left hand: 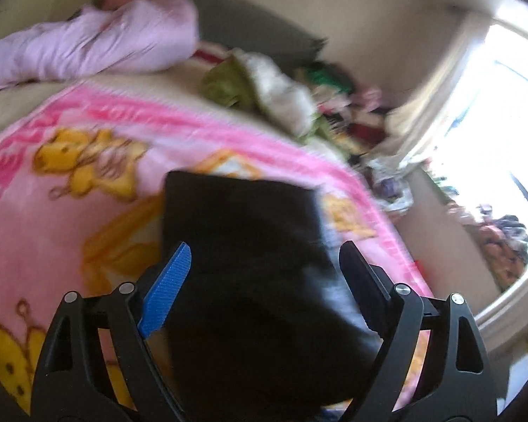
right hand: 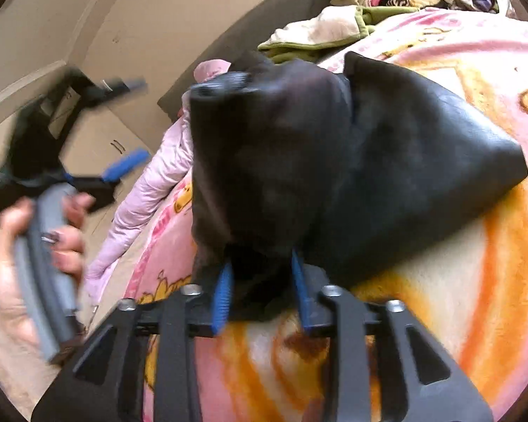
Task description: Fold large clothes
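A black garment [left hand: 250, 246] lies on a pink cartoon blanket [left hand: 70, 183] spread over the bed. My left gripper [left hand: 264, 263] is open, its jaws wide apart above the garment and holding nothing. It also shows in the right wrist view [right hand: 123, 123], open, raised at the left with the person's hand on its handle. My right gripper [right hand: 260, 281] is shut on a bunched part of the black garment [right hand: 387, 161] and holds that part lifted, while the rest of the cloth rests folded on the blanket [right hand: 475, 281].
A pale pink jacket [left hand: 95, 42] lies at the bed's far side. A green and white blanket [left hand: 264, 91] and a heap of mixed clothes [left hand: 334, 81] lie near the far corner. A bright window [left hand: 492, 123] is at the right, cupboards [right hand: 98, 133] at the left.
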Action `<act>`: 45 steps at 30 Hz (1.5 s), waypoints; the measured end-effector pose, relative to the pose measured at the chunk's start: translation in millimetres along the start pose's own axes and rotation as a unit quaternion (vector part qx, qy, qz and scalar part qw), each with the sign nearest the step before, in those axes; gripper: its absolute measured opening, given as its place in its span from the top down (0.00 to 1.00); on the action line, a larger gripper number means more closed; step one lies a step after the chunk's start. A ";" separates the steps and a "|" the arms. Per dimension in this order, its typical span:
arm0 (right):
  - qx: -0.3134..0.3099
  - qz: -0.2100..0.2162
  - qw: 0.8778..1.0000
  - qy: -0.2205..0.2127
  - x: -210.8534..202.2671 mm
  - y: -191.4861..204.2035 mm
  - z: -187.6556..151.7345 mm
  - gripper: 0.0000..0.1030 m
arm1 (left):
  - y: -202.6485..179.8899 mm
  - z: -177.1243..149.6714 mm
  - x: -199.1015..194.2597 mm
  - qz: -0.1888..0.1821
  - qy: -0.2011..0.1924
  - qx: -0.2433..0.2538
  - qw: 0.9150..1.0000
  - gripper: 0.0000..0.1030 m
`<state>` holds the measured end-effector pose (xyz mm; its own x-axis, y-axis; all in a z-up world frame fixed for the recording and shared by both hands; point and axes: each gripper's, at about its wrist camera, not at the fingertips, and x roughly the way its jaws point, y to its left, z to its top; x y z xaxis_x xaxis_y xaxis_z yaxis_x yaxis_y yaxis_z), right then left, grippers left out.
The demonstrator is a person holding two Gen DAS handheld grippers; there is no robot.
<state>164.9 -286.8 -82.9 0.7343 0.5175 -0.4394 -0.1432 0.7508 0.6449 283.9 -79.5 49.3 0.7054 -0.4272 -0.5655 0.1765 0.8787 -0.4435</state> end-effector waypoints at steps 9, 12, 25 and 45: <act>0.032 0.046 0.998 0.022 -51.5 -2.2 96.3 0.09 | 16.3 -31.7 43.0 0.022 0.065 0.016 0.998 0.24; 0.045 0.021 0.996 0.077 -26.7 -8.2 143.0 0.09 | 13.3 -33.2 41.7 0.026 0.062 0.026 0.997 0.24; -0.109 -0.059 0.971 0.204 89.6 32.9 165.9 0.65 | 6.2 -26.9 40.9 0.038 0.055 0.064 0.996 0.24; -0.177 -0.084 0.976 0.099 22.0 -48.1 205.1 0.89 | 4.4 -26.4 41.2 0.000 0.072 0.061 0.996 0.16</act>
<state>324.0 -395.7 4.7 0.6297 0.4178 -0.6549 -0.2778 0.9084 0.3124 295.6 -98.9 5.8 0.6013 -0.4452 -0.6635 0.2639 0.8945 -0.3610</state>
